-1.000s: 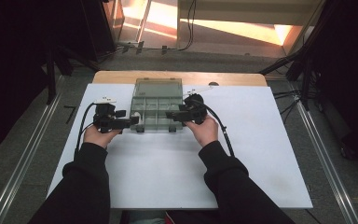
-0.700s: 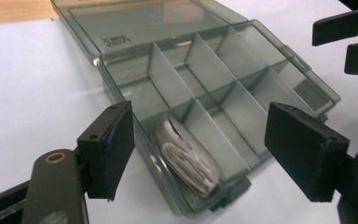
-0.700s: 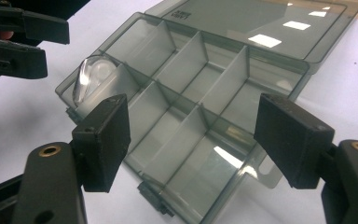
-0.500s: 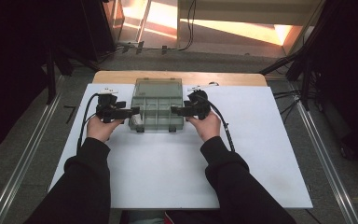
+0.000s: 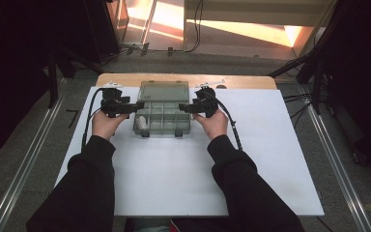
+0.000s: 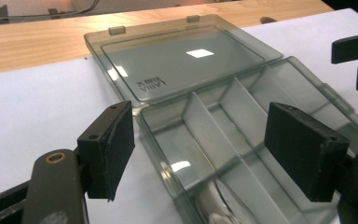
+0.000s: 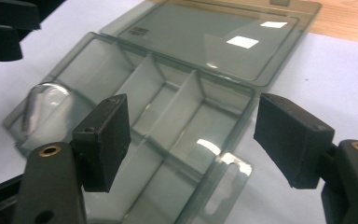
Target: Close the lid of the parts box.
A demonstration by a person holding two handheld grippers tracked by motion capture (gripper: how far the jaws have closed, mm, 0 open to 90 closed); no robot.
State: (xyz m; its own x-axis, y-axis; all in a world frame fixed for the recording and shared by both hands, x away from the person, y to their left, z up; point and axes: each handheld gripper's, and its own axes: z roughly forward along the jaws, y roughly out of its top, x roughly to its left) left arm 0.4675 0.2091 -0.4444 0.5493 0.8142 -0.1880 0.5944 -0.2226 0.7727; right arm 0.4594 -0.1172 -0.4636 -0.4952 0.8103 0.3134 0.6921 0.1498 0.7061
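**Lid now lies flat open; both grippers flank the box**

Compared with a second ago, the hinged lid (image 5: 164, 89) of the clear compartment box (image 5: 163, 117) appears folded all the way back, lying flat on the table (image 5: 270, 159) beyond the tray, and both hands have moved up to the box's sides. The left gripper (image 5: 134, 105) sits at the tray's left edge and the right gripper (image 5: 183, 107) at its right edge.

In the left gripper view, the jaws stand spread, straddling the near corner of the tray without pinching it. In the right gripper view, the jaws are likewise wide apart over the dividers (image 7: 177, 105), holding nothing. A small clear rounded item (image 7: 42, 100) rests in an end compartment; what it is cannot be told.

The opening step looks complete. The compartments are exposed, so the work can likely turn to the contents or to steadying the tray.
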